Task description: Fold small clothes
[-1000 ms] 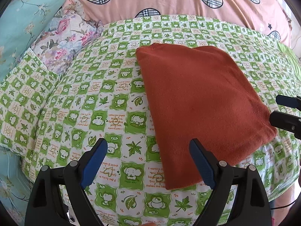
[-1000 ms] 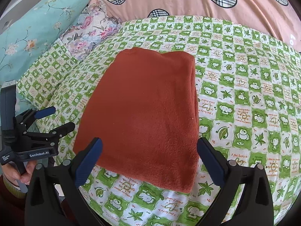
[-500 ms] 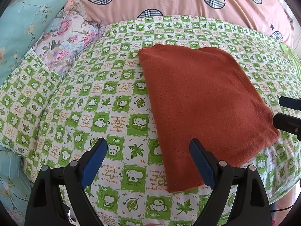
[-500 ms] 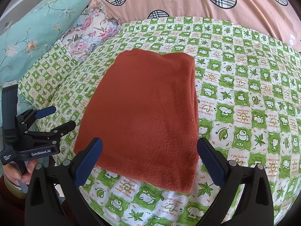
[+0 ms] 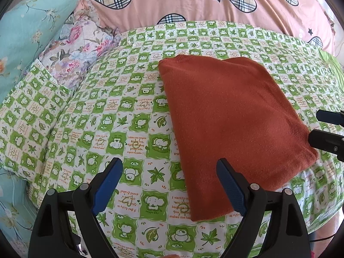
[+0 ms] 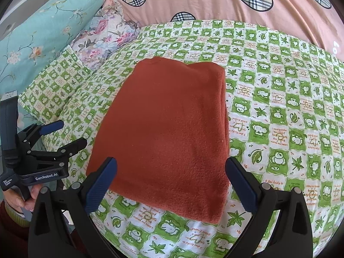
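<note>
A rust-orange knit garment (image 5: 232,120) lies folded into a flat rectangle on the green checked bedspread (image 5: 120,116); it also shows in the right wrist view (image 6: 172,133). My left gripper (image 5: 169,180) is open and empty, above the bedspread at the garment's near left corner. My right gripper (image 6: 172,178) is open and empty, hovering over the garment's near edge. The left gripper also shows at the left of the right wrist view (image 6: 64,135), and the right gripper's fingertips (image 5: 322,116) at the right edge of the left wrist view.
A pink quilt with plaid hearts (image 5: 193,0) lies behind the bedspread. A floral pillow (image 5: 79,49) and a turquoise flowered pillow (image 5: 28,32) sit at the back left. A green checked pillow (image 5: 28,111) lies at the left. The bed's near edge is just below the grippers.
Both grippers have stayed open and nearly still. The view from the left gripper has shifted slightly, so the garment sits a little further right in it.
</note>
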`<act>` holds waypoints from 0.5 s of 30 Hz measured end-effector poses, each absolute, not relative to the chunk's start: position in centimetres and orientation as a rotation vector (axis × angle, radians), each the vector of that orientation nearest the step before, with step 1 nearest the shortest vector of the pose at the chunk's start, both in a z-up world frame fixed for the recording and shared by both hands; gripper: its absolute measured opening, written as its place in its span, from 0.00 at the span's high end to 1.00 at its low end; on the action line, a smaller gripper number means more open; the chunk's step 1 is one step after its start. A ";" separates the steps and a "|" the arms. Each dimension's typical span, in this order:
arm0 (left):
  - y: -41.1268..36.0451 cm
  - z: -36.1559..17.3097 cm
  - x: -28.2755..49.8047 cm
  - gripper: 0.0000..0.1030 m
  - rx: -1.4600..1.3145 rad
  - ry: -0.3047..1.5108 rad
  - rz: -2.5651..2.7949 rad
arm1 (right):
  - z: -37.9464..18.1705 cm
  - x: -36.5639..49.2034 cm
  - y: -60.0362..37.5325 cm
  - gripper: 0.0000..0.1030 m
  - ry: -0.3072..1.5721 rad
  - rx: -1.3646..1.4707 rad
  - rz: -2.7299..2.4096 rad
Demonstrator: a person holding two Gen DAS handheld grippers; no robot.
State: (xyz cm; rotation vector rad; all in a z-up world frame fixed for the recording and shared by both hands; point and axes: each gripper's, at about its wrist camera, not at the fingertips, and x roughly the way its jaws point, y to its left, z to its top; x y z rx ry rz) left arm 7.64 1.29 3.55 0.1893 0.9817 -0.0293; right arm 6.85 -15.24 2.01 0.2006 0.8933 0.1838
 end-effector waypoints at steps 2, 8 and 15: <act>1.3 3.6 7.6 0.13 0.189 0.979 -0.030 | 2.0 6.8 -15.2 0.02 0.894 0.199 0.183; 1.2 3.8 7.5 0.13 0.189 0.971 -0.033 | 2.2 7.0 -15.4 0.02 0.894 0.199 0.184; 1.3 4.0 7.4 0.13 0.183 0.965 -0.033 | 2.2 7.0 -15.3 0.02 0.893 0.199 0.185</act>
